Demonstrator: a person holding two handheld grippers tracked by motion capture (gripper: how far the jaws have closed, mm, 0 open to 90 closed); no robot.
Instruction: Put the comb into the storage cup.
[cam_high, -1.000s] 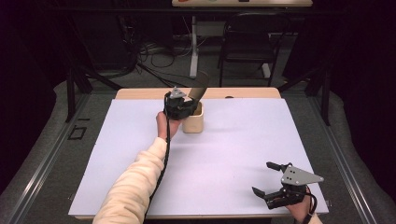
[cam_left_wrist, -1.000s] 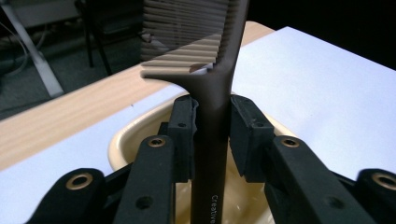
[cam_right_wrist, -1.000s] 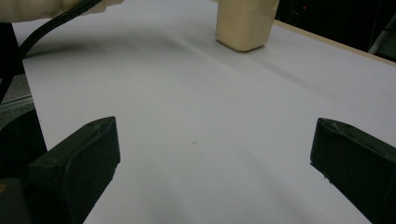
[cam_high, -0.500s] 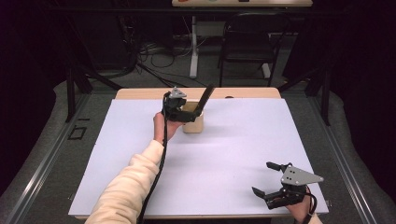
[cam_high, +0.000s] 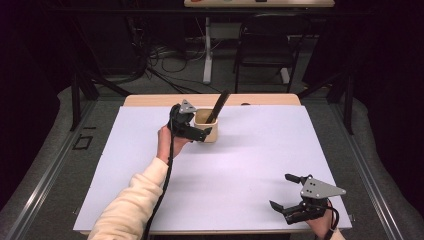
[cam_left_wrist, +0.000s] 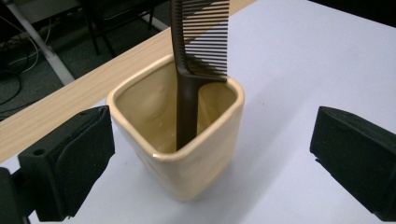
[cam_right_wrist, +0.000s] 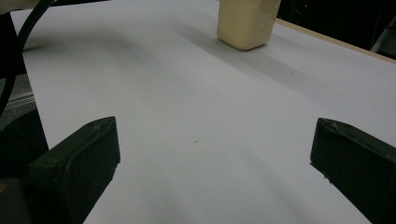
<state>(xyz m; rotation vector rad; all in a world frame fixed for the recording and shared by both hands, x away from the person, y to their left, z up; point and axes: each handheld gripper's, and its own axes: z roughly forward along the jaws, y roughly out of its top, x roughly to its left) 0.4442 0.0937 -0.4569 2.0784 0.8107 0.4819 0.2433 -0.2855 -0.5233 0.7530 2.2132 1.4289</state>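
Observation:
A cream square cup (cam_high: 206, 126) stands at the far middle of the white sheet. A black comb (cam_high: 218, 106) stands in it handle down, with its teeth end leaning up and right over the rim. My left gripper (cam_high: 202, 134) hovers just left of the cup, open and holding nothing. In the left gripper view the cup (cam_left_wrist: 187, 158) sits between the wide-apart jaws of that gripper (cam_left_wrist: 212, 140), and the comb (cam_left_wrist: 194, 51) rises out of it. My right gripper (cam_high: 281, 190) rests open near the front right edge. In its own view the right gripper (cam_right_wrist: 212, 149) faces bare sheet, with the cup (cam_right_wrist: 246, 21) far off.
The white sheet (cam_high: 240, 165) covers most of the wooden table (cam_high: 150, 100). A sleeved forearm (cam_high: 135, 200) reaches in from the bottom left with a black cable along it. A chair (cam_high: 265, 45) and floor cables (cam_high: 160, 65) lie beyond the table's far edge.
The left gripper carried the comb over the cup, set it inside and let go. It has drawn back a little to the left. The right gripper has not moved.

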